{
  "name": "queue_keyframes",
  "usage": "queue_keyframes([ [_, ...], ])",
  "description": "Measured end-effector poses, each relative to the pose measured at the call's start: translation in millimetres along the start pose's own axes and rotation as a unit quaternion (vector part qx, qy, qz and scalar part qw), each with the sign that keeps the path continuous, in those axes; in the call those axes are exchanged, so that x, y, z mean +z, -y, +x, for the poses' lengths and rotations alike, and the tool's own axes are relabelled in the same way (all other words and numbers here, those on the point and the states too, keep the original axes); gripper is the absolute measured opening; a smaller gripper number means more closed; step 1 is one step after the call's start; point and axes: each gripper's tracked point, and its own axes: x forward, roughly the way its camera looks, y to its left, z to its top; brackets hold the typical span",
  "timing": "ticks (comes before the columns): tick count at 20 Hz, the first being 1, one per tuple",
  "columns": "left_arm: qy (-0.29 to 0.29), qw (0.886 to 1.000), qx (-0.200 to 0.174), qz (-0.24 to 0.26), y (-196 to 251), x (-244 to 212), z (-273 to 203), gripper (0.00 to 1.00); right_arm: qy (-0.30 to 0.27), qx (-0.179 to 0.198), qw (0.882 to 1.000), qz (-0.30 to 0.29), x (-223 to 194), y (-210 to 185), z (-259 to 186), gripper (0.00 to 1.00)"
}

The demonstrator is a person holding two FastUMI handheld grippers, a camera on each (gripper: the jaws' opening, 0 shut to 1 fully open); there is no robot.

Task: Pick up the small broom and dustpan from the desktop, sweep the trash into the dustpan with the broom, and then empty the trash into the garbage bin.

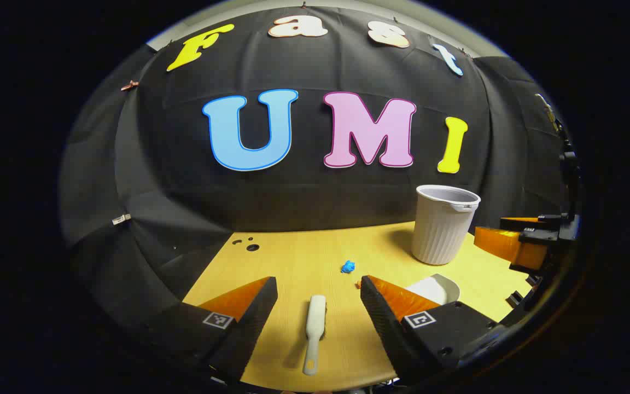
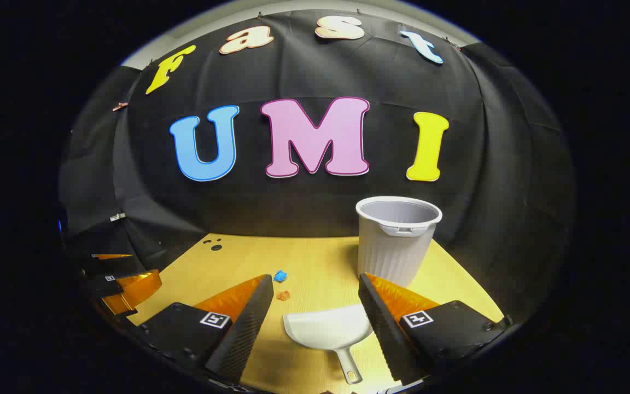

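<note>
1. While you held both tools above the near edge of the wooden desk (image 1: 293,257), your left gripper (image 1: 319,293) had its jaws spread wide, gripping nothing.
2. Between those fingers, flat on the desk, lay the small white broom (image 1: 314,332), its handle toward you and its head pointing away; neither finger touched it.
3. In the right gripper view, your right gripper (image 2: 315,290) was likewise spread apart and empty, with the white dustpan (image 2: 330,330) lying on the desk between its fingers, handle toward you and mouth facing away. The right finger overlapped the pan's edge in the picture; whether it touched, you could not tell from this angle.
4. In the left gripper view, that same dustpan showed just beyond your left gripper's right finger, partly hidden by it.
5. A little farther out sat the trash: a small crumpled blue scrap (image 1: 348,266) and a tiny orange scrap (image 1: 358,284) near it, both loose on the desk between the broom side and the dustpan side.
6. Farther still, toward the right rear of the desk, the ribbed white bin (image 2: 396,241) stood upright with its mouth open, well apart from the scraps.
7. At the far left rear of the desk were a few small dark holes (image 1: 249,244), close to the black cloth wall (image 1: 304,191).
</note>
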Motion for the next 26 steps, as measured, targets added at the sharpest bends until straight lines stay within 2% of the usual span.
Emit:
queue_keyframes([
  [9,-0.030,0.999,0.010,-0.035,-0.7,-18.2,2.1,0.98,-0.030,0.011,0.999,0.003,-20.7,5.0,-9.5,0.98],
  [17,-0.063,0.997,-0.008,-0.051,-2.9,-30.0,18.4,0.98,-0.057,0.000,0.998,-0.007,-35.9,19.8,-7.4,0.98],
  [22,-0.105,0.993,-0.008,-0.050,-14.1,-57.4,36.2,0.97,-0.074,-0.016,0.997,-0.013,-43.0,32.8,1.3,0.98],
  [26,-0.186,0.980,-0.023,-0.073,-13.5,-99.2,52.5,0.97,-0.078,-0.035,0.996,-0.006,-44.6,41.1,6.0,0.98],
])
